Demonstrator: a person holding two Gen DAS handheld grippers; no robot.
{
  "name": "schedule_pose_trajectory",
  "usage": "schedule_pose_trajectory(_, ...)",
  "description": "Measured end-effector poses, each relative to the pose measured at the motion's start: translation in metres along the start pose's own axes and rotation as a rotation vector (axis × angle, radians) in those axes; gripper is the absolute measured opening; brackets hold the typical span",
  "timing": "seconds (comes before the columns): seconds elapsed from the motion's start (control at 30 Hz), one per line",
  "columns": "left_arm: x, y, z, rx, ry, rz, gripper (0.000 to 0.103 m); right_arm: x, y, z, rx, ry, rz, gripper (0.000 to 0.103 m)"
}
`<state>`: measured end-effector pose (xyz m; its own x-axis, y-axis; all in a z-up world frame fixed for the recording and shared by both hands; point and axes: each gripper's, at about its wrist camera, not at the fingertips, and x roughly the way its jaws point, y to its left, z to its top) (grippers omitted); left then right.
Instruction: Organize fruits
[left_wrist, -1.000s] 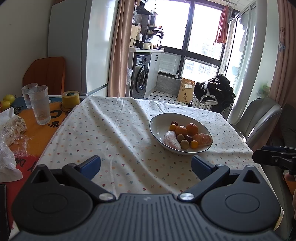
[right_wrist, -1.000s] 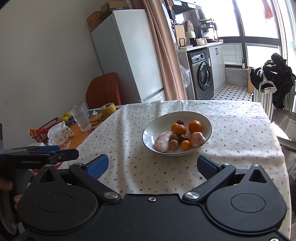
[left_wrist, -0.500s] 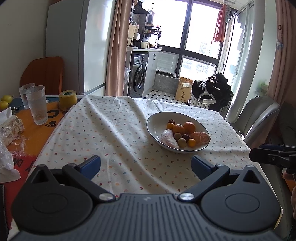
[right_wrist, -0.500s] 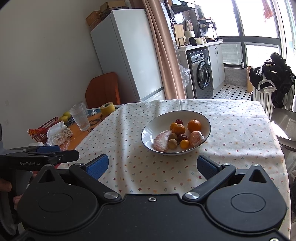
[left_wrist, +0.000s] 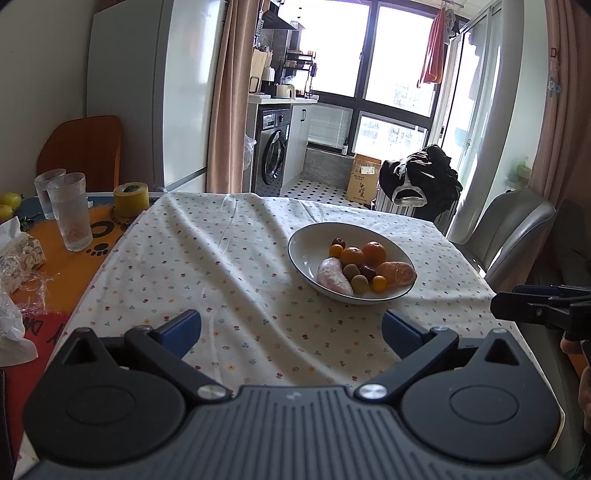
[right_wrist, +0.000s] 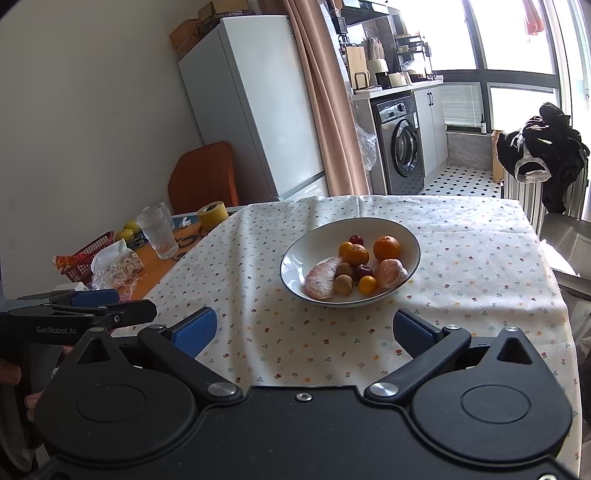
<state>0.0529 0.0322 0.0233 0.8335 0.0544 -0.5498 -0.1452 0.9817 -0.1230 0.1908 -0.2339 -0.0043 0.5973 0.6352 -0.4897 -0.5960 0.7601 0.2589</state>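
Both tools are mine: left tool (left_wrist: 291, 328) and right tool (right_wrist: 304, 328) gape wide, holding nothing. "GenRobot.AI" reads on the left one, lower left of the right view. White bowl (right_wrist: 295, 266) mid-frame on the table (right_wrist: 480, 266) carries two oranges (right_wrist: 386, 248), two kiwis (right_wrist: 343, 284)

A table (left_wrist: 66, 273) stood half covered by a flowered cloth (left_wrist: 207, 258). On the cloth sat a white bowl (left_wrist: 306, 254) of fruit; on the bare orange side stood two glasses (left_wrist: 72, 210), yellow tape (left_wrist: 131, 199) and crumpled wrappers (left_wrist: 18, 258).
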Motion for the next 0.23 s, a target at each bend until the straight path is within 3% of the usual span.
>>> schedule_pose_trajectory(0.23,-0.0014,-0.0021,0.001,0.012,-0.008,-0.007,0.103,0.0012,0.0,-0.0011,-0.001,0.004,-0.002,0.103)
